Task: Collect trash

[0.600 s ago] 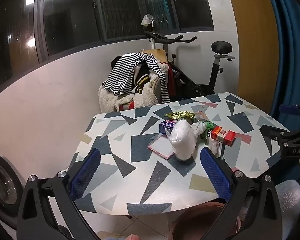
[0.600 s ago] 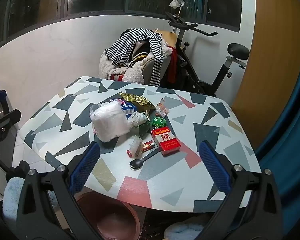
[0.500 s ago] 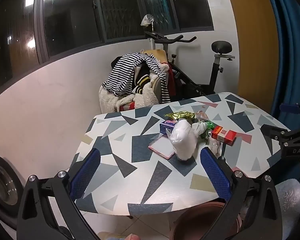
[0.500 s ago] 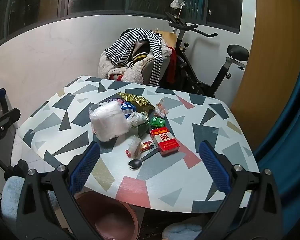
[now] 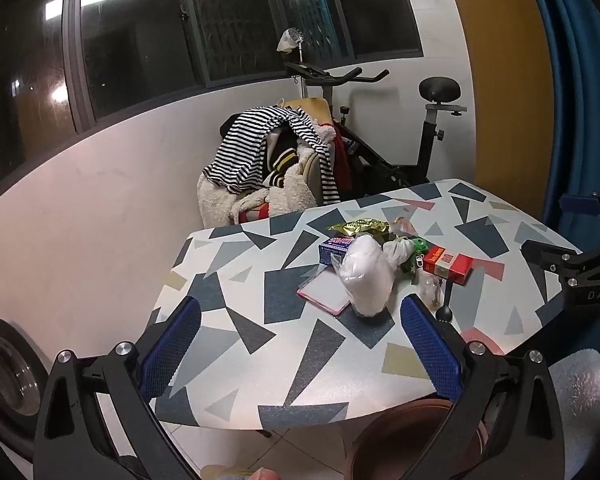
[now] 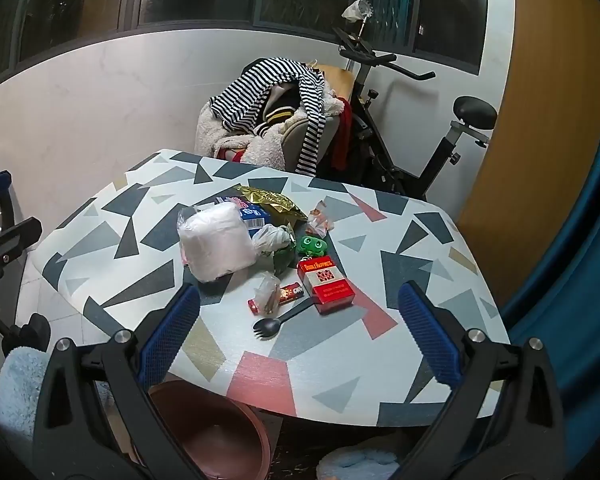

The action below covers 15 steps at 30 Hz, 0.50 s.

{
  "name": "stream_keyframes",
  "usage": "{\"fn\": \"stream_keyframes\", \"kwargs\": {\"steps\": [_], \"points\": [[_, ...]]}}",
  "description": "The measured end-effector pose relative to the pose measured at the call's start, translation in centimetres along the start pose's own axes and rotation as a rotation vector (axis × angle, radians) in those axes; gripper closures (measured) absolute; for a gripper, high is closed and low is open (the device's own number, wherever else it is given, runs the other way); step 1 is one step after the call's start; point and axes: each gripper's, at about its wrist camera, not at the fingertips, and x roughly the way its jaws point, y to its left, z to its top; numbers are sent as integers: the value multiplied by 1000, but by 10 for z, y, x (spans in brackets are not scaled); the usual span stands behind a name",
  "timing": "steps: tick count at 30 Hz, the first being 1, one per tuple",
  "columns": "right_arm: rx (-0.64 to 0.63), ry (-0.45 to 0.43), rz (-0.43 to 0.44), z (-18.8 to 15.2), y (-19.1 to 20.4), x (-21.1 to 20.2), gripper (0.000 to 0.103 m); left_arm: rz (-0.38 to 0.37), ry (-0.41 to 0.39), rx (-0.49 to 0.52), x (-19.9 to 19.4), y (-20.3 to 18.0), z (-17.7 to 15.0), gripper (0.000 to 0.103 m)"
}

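Observation:
A heap of litter lies mid-table: a white plastic bag (image 6: 216, 242) (image 5: 367, 276), a gold foil wrapper (image 6: 272, 202) (image 5: 358, 226), a blue box (image 6: 250, 214) (image 5: 334, 250), a red cigarette pack (image 6: 326, 284) (image 5: 448, 266), a black spork (image 6: 284, 318) (image 5: 446, 300), a small red wrapper (image 6: 278, 296), a crumpled clear wrapper (image 6: 320, 222) and a green frog toy (image 6: 312, 245). A pink-edged card (image 5: 324, 290) lies beside the bag. My left gripper (image 5: 300, 338) and right gripper (image 6: 298, 330) both hover open over the table's near edge, holding nothing.
A brown bin (image 6: 216, 436) (image 5: 416, 440) stands on the floor under the near edge of the patterned table (image 6: 420, 264). Beyond the table are a chair piled with clothes (image 6: 276, 120) and an exercise bike (image 6: 420, 128). A blue curtain (image 6: 580, 200) hangs at right.
Both views have shifted slightly, the table sitting a little farther off than before. Nothing on the table has moved and both grippers stay open.

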Motion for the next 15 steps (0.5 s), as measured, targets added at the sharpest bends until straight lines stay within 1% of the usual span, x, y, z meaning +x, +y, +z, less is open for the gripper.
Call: {"fn": "stream_keyframes", "kwargs": {"steps": [15], "points": [[-12,-2,-10,2,-1,-3,6,0,-4,20,1,-9,-5,5]]}}
